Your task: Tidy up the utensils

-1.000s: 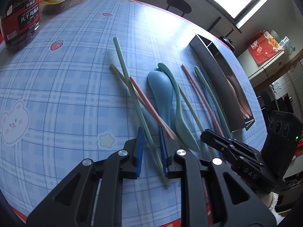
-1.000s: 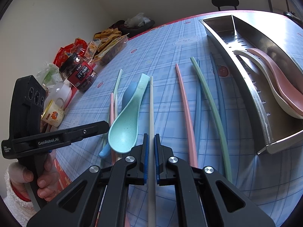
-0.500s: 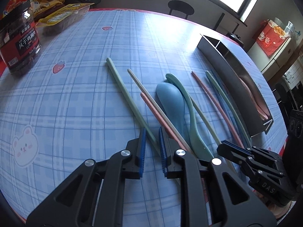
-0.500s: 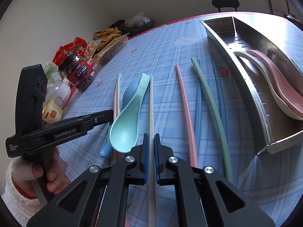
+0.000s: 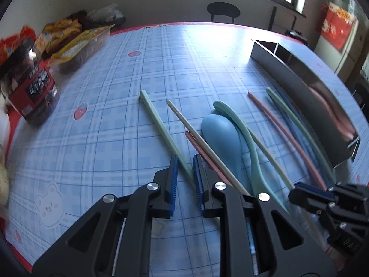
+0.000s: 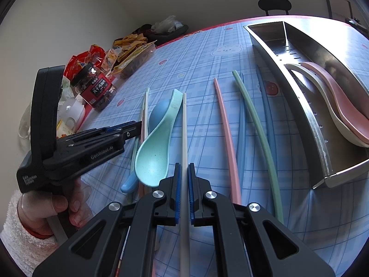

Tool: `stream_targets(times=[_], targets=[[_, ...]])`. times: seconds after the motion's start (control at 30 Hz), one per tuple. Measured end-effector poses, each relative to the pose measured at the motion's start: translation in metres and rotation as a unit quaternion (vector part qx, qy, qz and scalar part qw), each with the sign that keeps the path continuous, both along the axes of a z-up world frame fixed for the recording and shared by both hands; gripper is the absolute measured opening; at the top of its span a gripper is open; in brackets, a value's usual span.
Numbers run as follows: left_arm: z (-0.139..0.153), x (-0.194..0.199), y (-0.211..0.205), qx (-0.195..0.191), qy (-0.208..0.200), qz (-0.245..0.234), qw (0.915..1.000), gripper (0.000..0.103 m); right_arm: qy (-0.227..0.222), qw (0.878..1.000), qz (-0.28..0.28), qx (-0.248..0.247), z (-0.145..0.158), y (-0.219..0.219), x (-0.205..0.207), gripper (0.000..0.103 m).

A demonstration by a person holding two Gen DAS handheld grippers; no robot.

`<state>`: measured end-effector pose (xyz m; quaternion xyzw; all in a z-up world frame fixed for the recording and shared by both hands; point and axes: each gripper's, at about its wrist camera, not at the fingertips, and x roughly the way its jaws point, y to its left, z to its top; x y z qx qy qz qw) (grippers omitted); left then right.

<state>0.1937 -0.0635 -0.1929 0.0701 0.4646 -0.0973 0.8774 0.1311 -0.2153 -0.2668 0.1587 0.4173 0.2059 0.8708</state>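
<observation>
Right gripper (image 6: pixel 183 173) has its fingers pinching a long white chopstick (image 6: pixel 184 124) lying on the blue plaid worktop (image 6: pixel 203 53) – blue pads pressed on both sides. Left gripper (image 5: pixel 185 161) sits low over a pale green chopstick (image 5: pixel 159 122), which runs between its fingers; a narrow gap shows, and I cannot tell whether the pads press on it. A mint green spoon (image 6: pixel 156 147) overlaps a blue spoon (image 5: pixel 221 138) just beside the white chopstick. Pink chopstick (image 6: pixel 227 138), green chopstick (image 6: pixel 258 124) and blue chopsticks (image 6: pixel 267 115) lie loose near the long steel tray (image 6: pixel 320 147) – a pink spoon (image 6: pixel 336 101) and a white spoon (image 6: pixel 322 97) are nested inside it. Red-labelled snack jar (image 6: pixel 96 87) stands at the worktop edge.
</observation>
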Motion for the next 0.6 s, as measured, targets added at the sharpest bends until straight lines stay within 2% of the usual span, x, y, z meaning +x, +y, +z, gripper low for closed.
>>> stream_targets(times=[0.17, 0.37, 0.6], targets=[[0.001, -0.010, 0.006, 0.011, -0.001, -0.029, 0.9995, 0.014, -0.003, 1.000, -0.001, -0.013, 0.001, 0.003, -0.001, 0.007], [0.001, -0.027, 0.036, 0.003, 0.004, -0.027, 0.9996, 0.015, -0.006, 1.000, -0.003, -0.025, 0.002, 0.009, 0.000, 0.007], [-0.003, -0.043, 0.041, 0.003, -0.035, -0.029, 0.9989, 0.016, -0.004, 1.000, -0.004, -0.017, 0.001, 0.007, 0.001, 0.006]])
